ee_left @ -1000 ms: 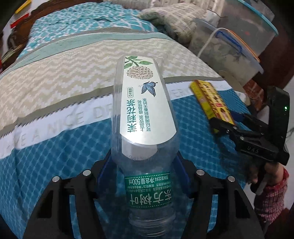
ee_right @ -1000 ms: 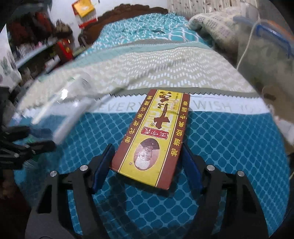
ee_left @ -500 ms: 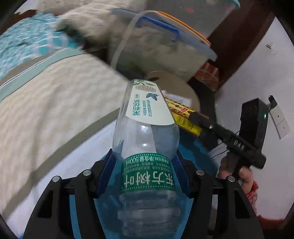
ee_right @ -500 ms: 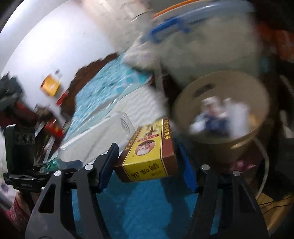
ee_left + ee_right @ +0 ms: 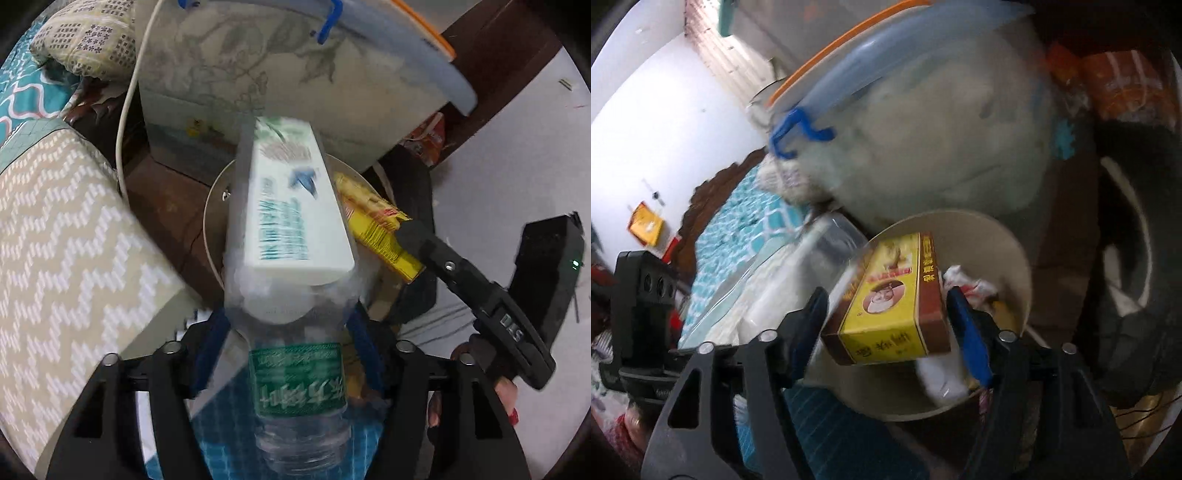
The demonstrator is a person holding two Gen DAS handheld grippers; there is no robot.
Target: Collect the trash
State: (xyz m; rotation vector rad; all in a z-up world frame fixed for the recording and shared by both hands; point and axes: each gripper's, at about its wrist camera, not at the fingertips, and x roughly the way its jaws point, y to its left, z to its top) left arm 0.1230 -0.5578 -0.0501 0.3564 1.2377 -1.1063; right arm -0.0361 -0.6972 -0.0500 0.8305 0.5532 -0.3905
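Note:
My left gripper is shut on an empty clear plastic bottle with a white and green label, held out over a round beige trash bin. My right gripper is shut on a yellow and brown carton box, held over the same bin, which holds crumpled white trash. In the left wrist view the box and the right gripper sit just right of the bottle. The bottle shows blurred at the left of the right wrist view.
A large clear storage box with a blue-clipped lid stands just behind the bin. The bed with its teal and beige cover lies to the left. A white cable hangs beside the bed. Dark bags sit right of the bin.
Both grippers swung from over the bed to the right, off its edge, and now hold the bottle and the box above the trash bin.

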